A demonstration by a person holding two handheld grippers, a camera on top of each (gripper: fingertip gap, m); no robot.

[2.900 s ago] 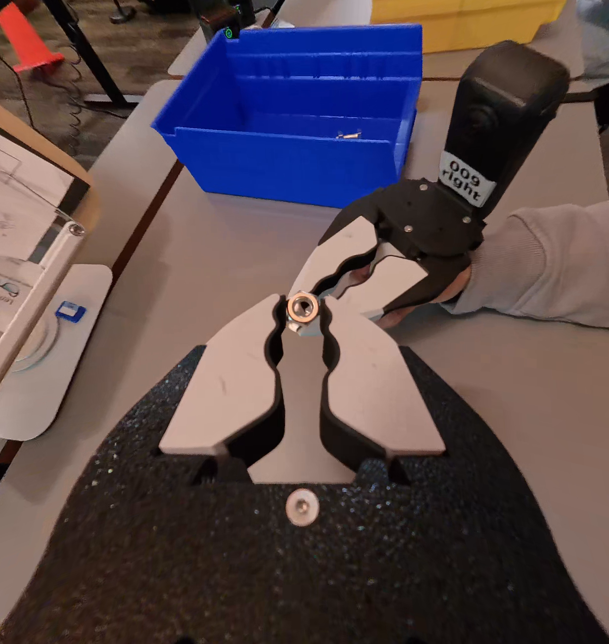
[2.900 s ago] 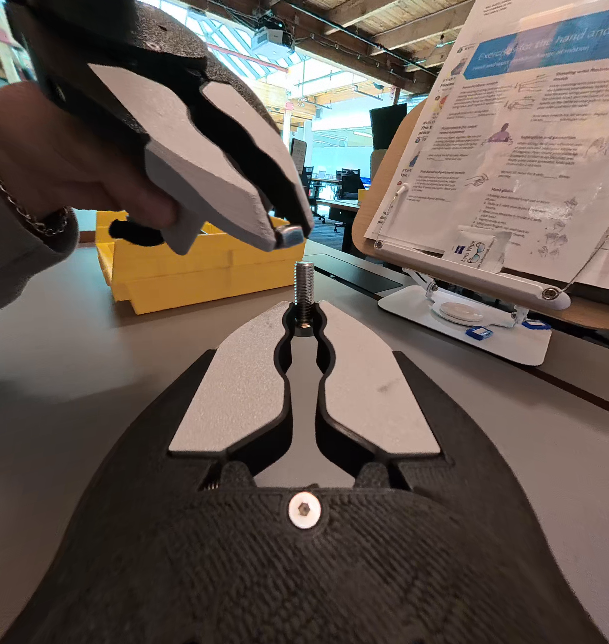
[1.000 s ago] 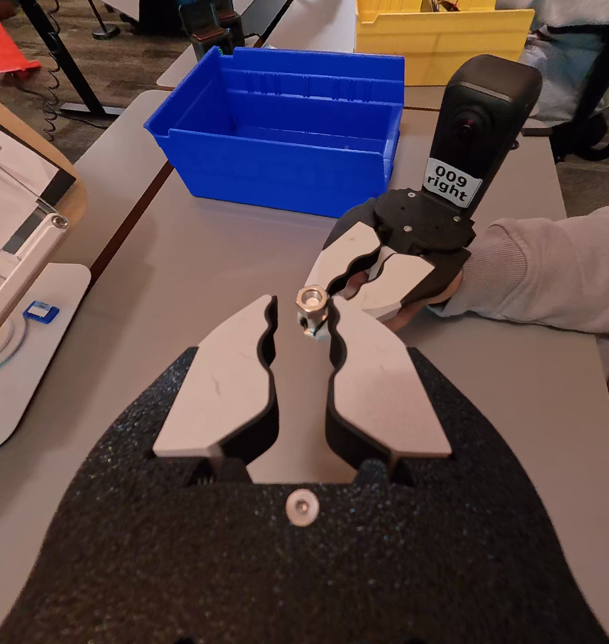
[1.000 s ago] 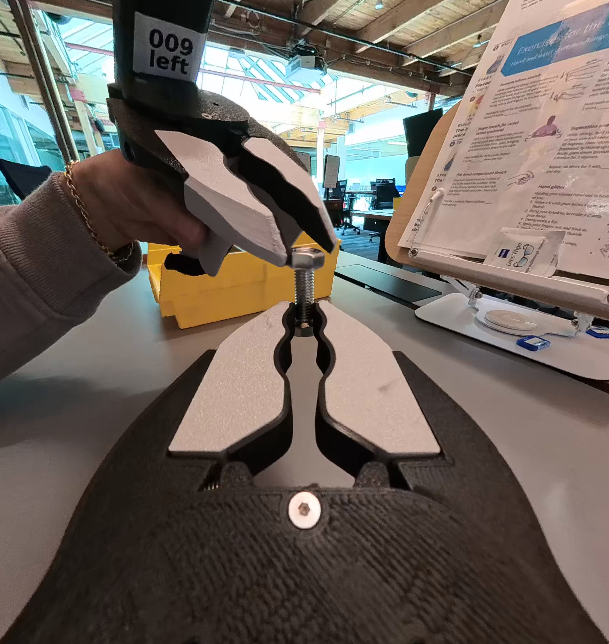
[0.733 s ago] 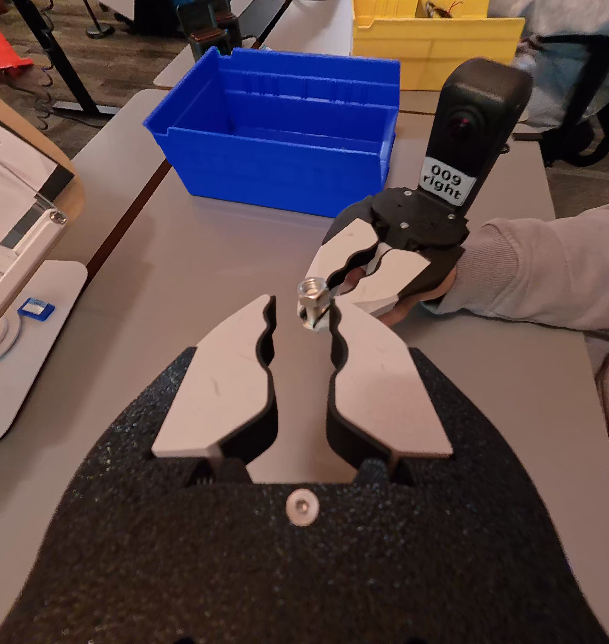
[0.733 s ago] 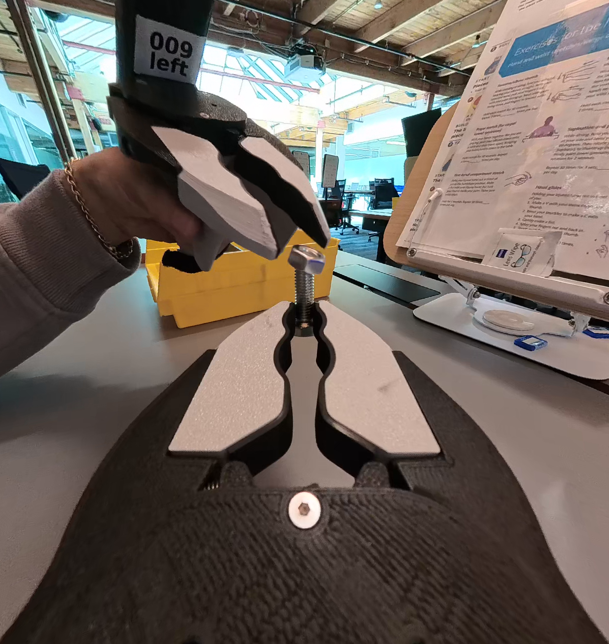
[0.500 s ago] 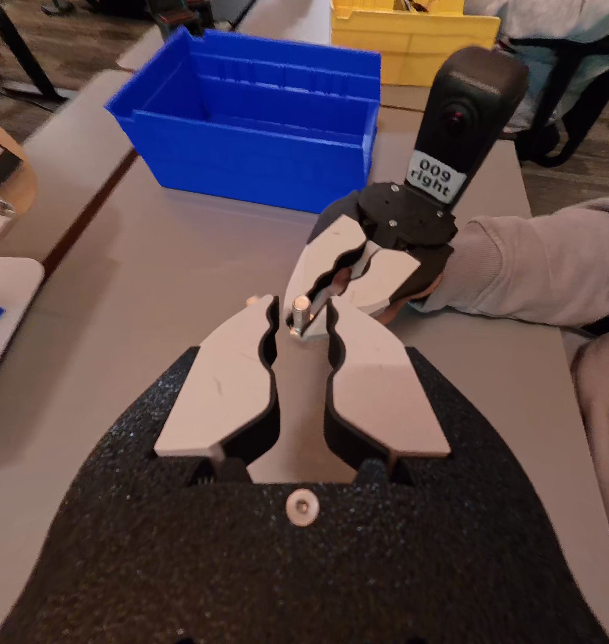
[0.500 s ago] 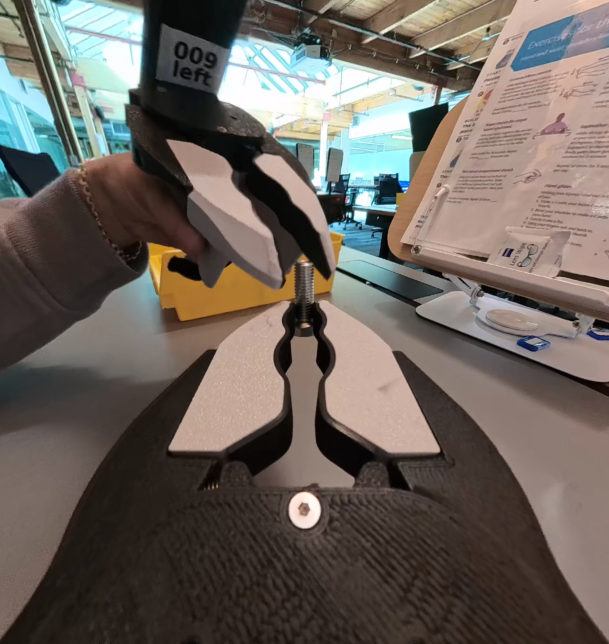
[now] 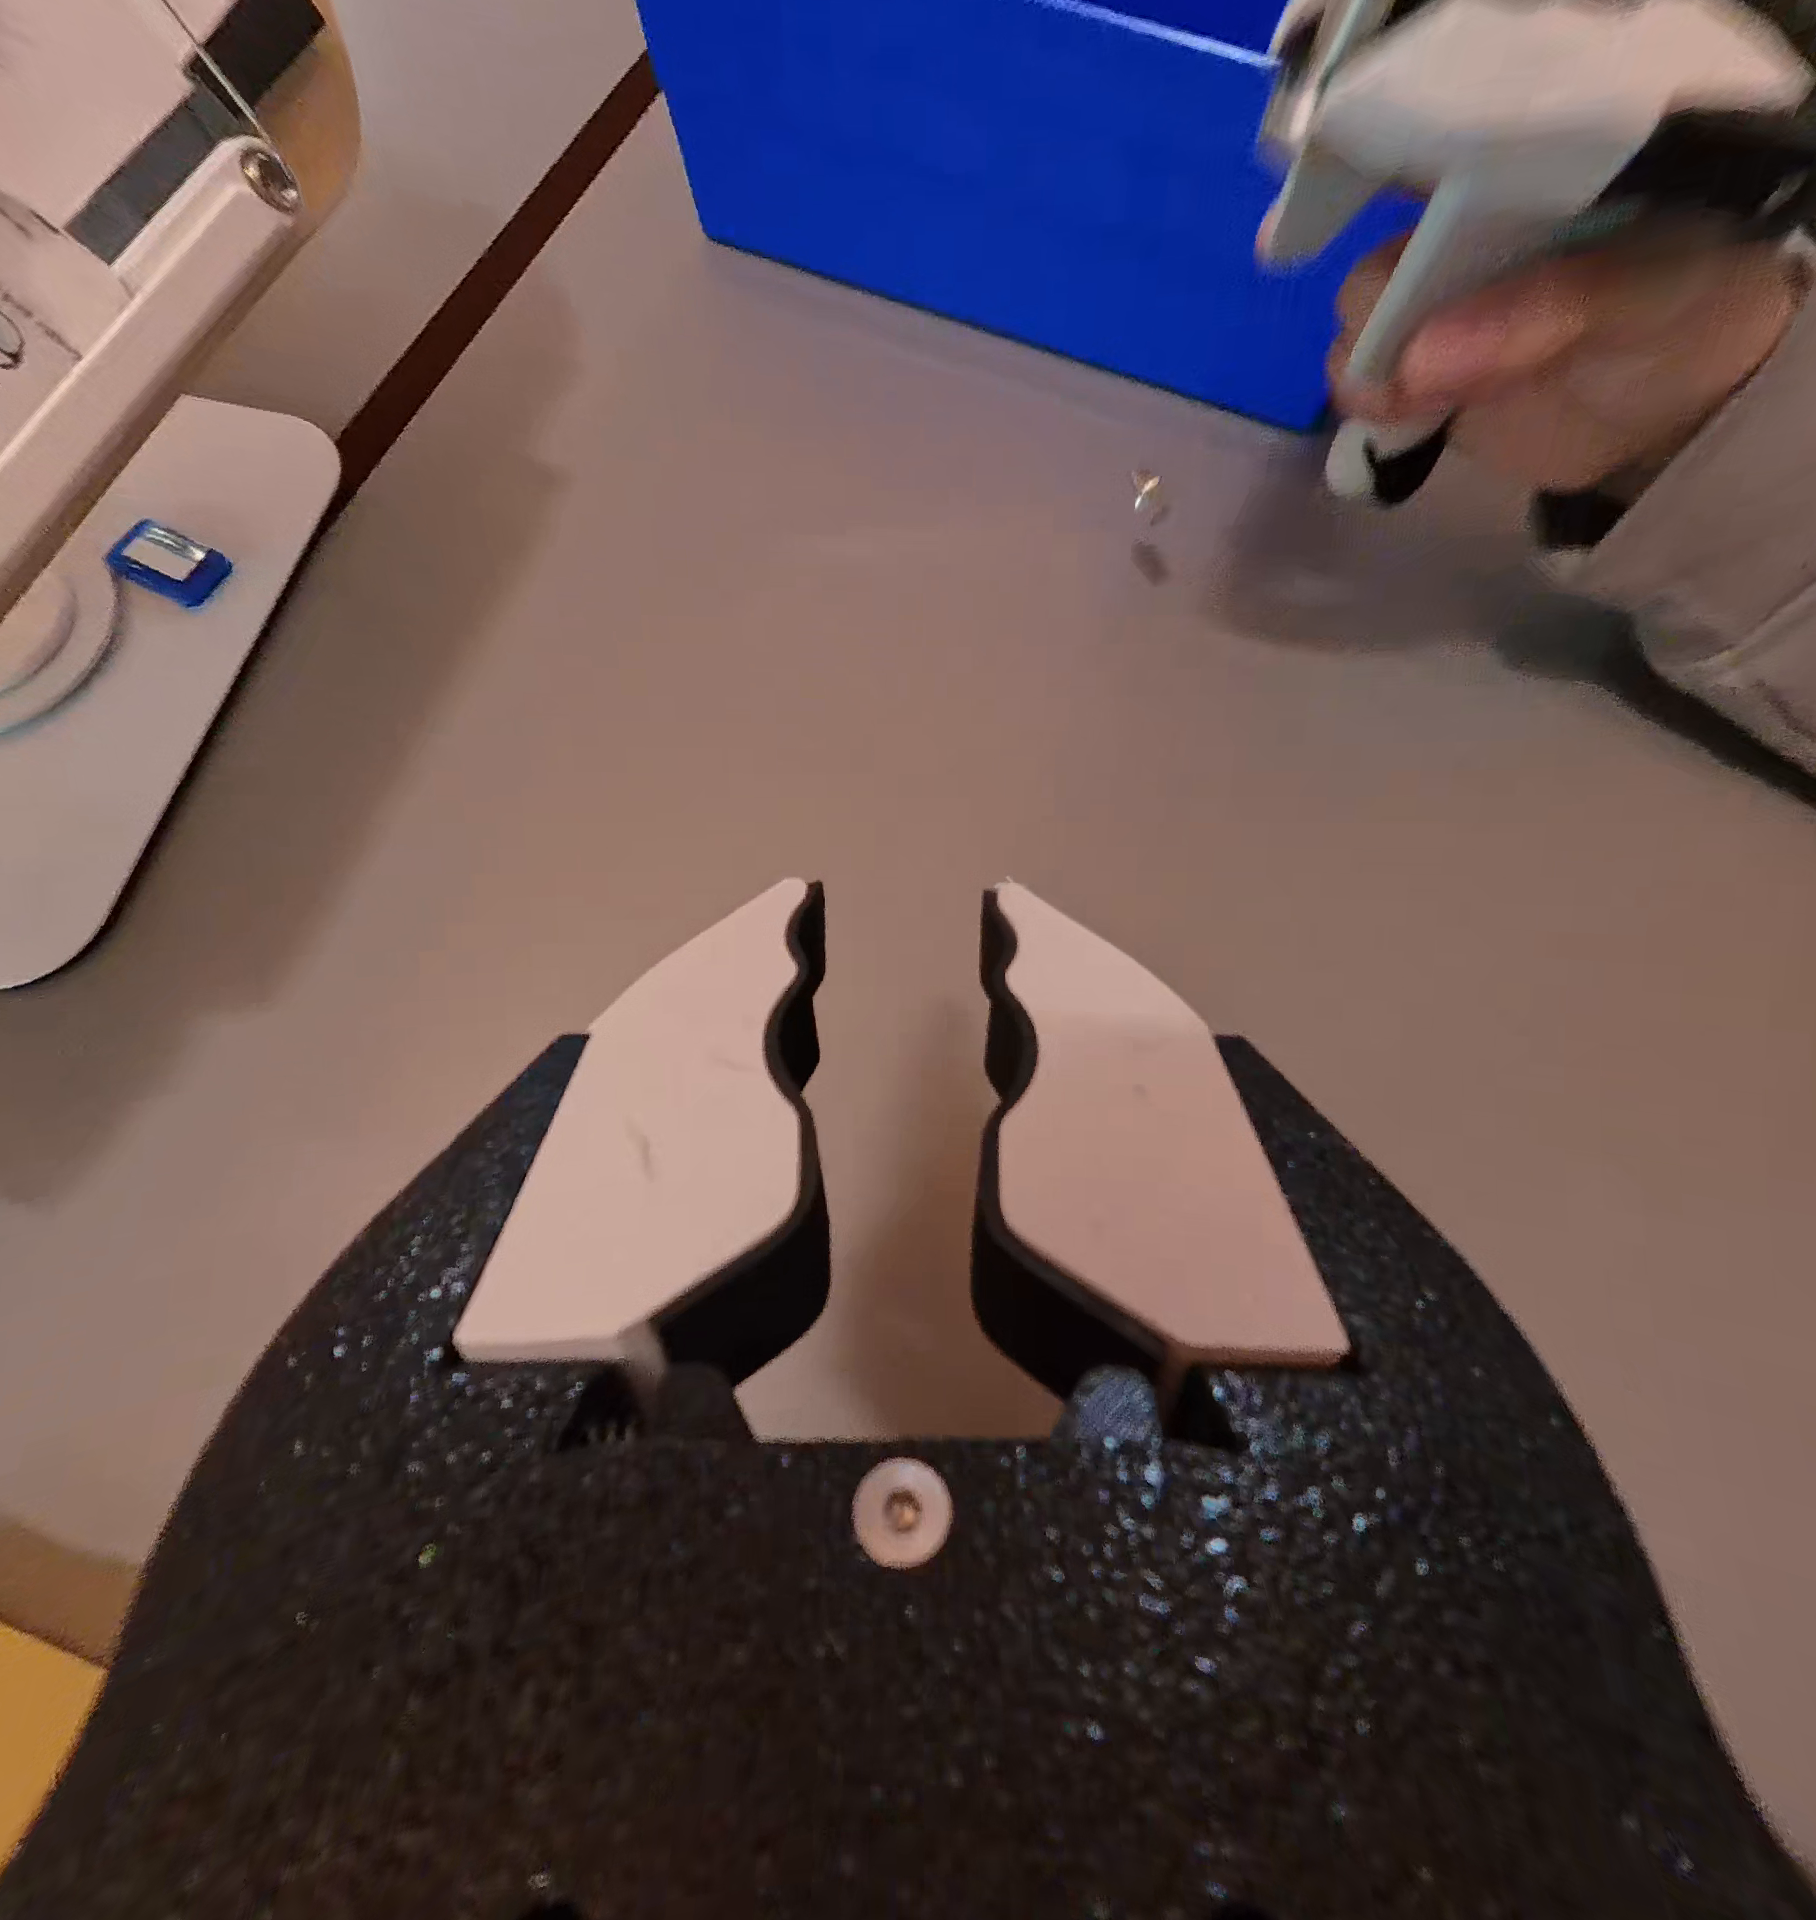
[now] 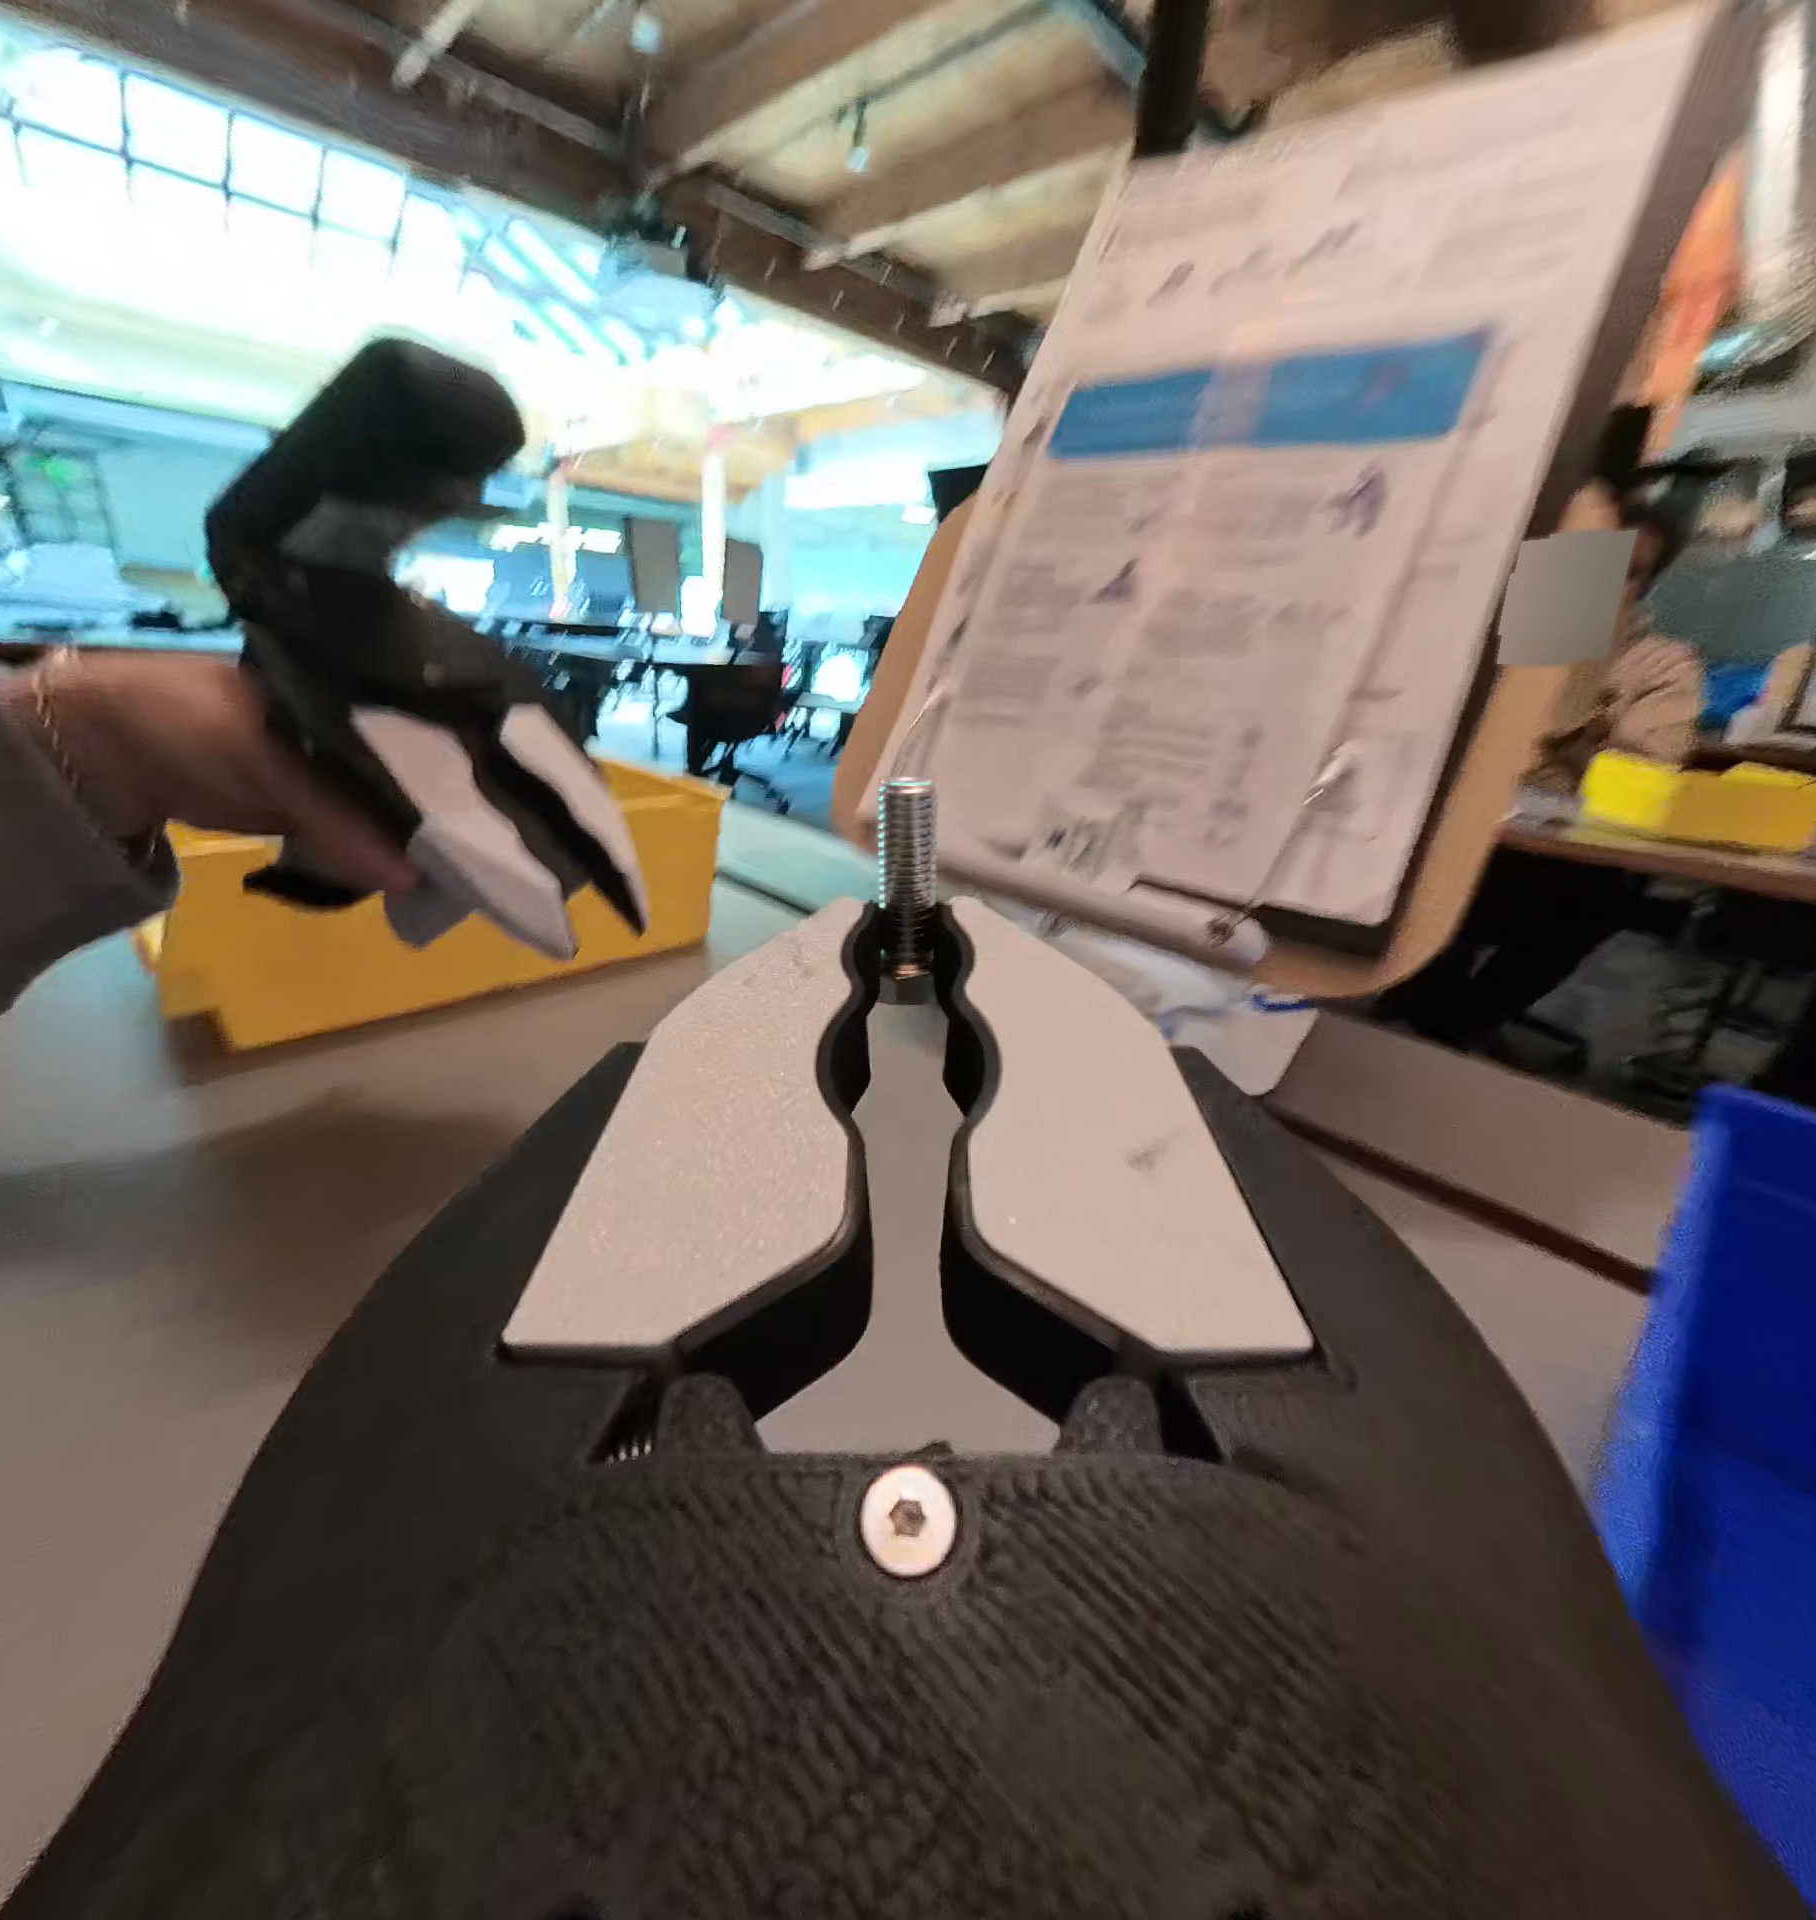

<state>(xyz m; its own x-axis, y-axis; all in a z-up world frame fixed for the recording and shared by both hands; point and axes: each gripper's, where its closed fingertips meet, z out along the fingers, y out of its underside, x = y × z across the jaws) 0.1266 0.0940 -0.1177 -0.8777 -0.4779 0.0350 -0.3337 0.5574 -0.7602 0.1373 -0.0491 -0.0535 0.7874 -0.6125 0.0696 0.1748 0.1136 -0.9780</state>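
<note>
A: What does the right tool [image 10: 906, 940] have?

B: It is clamped on a silver threaded bolt [image 10: 906, 852], which stands upright with the thread above the fingertips. The head sits low in the notch, mostly in shadow.

A: And the left tool [image 9: 904, 894]?

B: Its fingers are parted and bare, with only grey counter [image 9: 779, 644] showing between them. In the right wrist view it is smeared by motion, in front of the yellow bin [image 10: 384, 935].

A: Anything loose on the counter?

B: A small shiny speck [image 9: 1148, 497] near the blue bin [image 9: 987, 156], possibly a nut, but too small and blurred to tell. The bin's top is cut off, and the paper stand [image 9: 104, 260] runs off the left edge.
</note>
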